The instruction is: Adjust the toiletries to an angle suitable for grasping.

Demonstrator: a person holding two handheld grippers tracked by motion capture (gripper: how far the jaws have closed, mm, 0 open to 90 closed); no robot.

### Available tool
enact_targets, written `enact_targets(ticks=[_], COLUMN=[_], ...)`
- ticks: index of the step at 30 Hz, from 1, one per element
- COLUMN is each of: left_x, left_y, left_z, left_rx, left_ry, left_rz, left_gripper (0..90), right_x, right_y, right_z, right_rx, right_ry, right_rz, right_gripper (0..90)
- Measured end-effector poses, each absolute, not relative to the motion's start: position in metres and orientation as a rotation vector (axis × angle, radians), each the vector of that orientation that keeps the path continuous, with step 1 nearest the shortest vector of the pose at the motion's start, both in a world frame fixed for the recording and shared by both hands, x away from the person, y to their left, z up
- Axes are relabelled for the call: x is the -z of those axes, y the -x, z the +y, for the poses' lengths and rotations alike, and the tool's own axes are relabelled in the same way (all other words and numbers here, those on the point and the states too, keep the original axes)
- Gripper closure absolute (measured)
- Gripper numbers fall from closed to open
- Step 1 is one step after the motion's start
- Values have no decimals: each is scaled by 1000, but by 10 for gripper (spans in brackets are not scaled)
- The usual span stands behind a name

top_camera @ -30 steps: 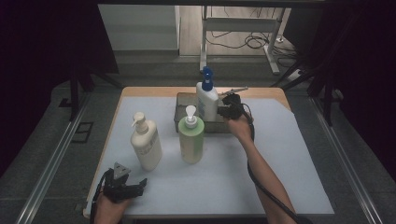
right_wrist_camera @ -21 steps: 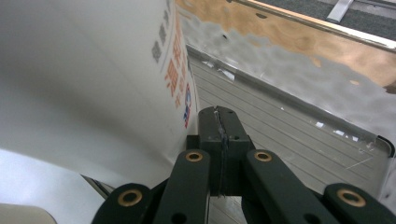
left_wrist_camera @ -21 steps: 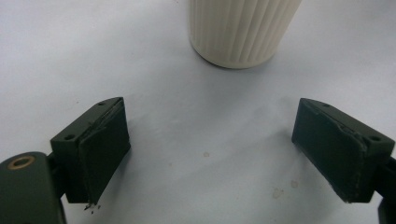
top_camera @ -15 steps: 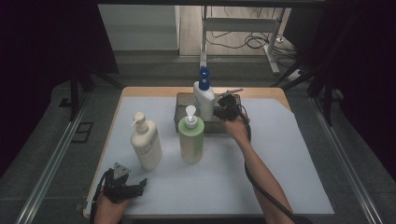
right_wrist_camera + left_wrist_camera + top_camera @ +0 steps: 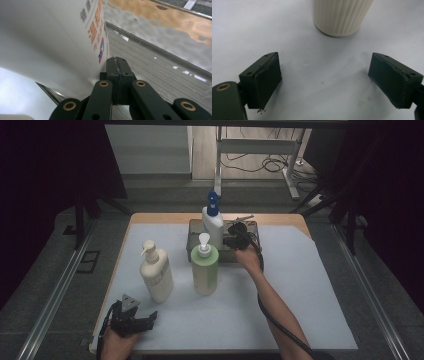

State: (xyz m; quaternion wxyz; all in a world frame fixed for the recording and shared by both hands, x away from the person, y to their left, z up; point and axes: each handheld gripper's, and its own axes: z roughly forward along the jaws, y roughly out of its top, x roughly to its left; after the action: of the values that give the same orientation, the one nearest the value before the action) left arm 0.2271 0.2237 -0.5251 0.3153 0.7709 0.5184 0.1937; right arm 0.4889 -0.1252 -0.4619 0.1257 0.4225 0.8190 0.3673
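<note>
White bottle (image 5: 213,223) in the metal tray (image 5: 248,225): right gripper (image 5: 231,240) fingers clenched empty beside it, so push gently; left gripper (image 5: 325,82) fingers released

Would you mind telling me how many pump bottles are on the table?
3: a cream bottle front left, a green bottle at centre, and a white bottle with blue pump standing in the grey tray behind it.

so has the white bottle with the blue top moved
No. The white bottle with the blue top stands in the same spot on the grey tray, behind the green bottle, as before.
</note>
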Motion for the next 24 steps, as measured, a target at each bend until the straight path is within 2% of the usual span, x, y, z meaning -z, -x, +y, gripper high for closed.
enact_targets(ticks=[24], left_x=[525], left_y=[-227], left_z=[224], left_rx=[-510], left_ry=[-2032], left_rz=[1365], left_gripper=[110], right_x=[464], right_y=[-488], right_z=[-97], right_rx=[-1080], right_ry=[-1184], right_rz=[2421], right_gripper=[898])
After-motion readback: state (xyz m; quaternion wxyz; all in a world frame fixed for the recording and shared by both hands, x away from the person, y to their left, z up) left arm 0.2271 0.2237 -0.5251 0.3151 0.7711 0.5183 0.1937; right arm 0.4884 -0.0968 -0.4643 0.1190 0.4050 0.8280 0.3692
